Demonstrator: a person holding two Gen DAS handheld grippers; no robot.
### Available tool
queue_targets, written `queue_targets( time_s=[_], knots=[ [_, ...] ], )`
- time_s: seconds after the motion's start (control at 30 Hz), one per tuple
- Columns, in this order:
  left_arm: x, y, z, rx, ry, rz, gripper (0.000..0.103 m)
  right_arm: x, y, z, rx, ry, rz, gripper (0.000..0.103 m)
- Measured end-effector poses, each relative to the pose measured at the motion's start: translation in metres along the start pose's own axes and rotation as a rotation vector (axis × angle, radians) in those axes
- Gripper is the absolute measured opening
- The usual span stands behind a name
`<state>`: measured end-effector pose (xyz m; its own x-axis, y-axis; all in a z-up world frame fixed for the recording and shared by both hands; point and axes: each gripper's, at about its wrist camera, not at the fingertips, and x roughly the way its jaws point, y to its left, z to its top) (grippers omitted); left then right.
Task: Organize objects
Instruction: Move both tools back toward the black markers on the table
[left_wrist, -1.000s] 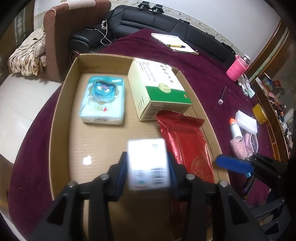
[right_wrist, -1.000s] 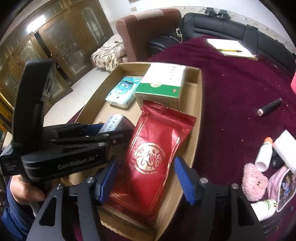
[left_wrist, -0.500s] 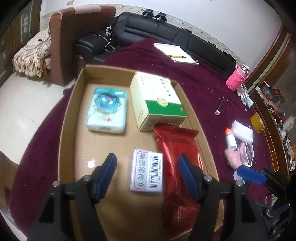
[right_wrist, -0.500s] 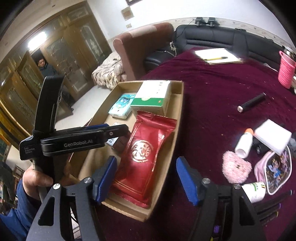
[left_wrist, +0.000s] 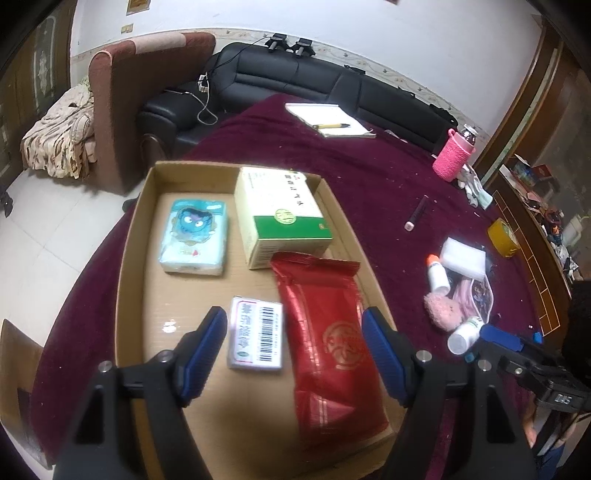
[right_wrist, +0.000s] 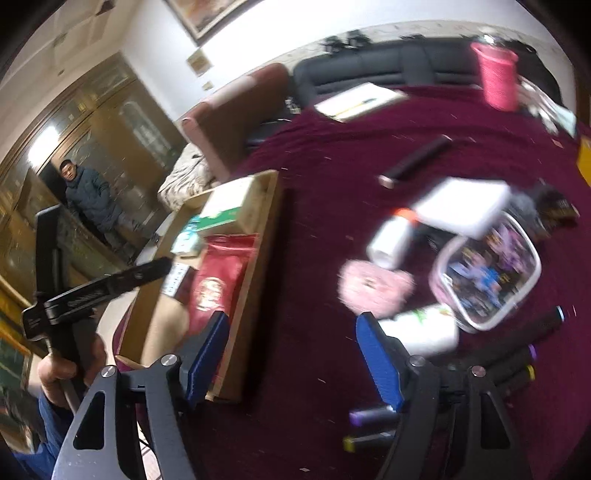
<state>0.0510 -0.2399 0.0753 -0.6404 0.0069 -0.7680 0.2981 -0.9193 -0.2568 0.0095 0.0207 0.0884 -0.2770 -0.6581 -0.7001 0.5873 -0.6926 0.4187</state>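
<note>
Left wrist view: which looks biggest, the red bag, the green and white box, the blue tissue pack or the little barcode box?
1. red bag, though it's nearest the camera
2. green and white box
3. blue tissue pack
4. little barcode box

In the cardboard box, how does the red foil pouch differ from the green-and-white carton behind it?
The red foil pouch is flat and soft with a crimped top edge; the green-and-white carton is a rigid box that stands taller. The pouch is shiny red with a gold round emblem; the carton is cream with a green band. The pouch lies nearer the camera, along the cardboard box's right wall; the carton sits at the far end. Both lie inside the box, lengthwise.
</note>
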Motion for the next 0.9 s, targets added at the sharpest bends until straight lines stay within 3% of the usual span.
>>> queue_targets(
  time_s=[0.17, 0.63, 0.77, 0.9],
  knots=[
    [-0.004, -0.013, -0.003, 0.025, -0.006, -0.014, 0.075, 0.001, -0.033, -0.006, 0.109, 0.012, 0.004, 0.077],
    [-0.022, -0.036, -0.011, 0.085, -0.029, -0.043, 0.075, -0.016, -0.064, -0.023, 0.130, 0.025, -0.077, 0.077],
    [-0.024, -0.045, -0.013, 0.111, -0.025, -0.051, 0.075, -0.033, -0.085, -0.025, 0.168, -0.031, -0.154, 0.077],
    [-0.025, -0.057, -0.015, 0.146, -0.026, -0.064, 0.075, -0.054, -0.122, -0.026, 0.290, -0.137, -0.145, 0.077]
  ],
)
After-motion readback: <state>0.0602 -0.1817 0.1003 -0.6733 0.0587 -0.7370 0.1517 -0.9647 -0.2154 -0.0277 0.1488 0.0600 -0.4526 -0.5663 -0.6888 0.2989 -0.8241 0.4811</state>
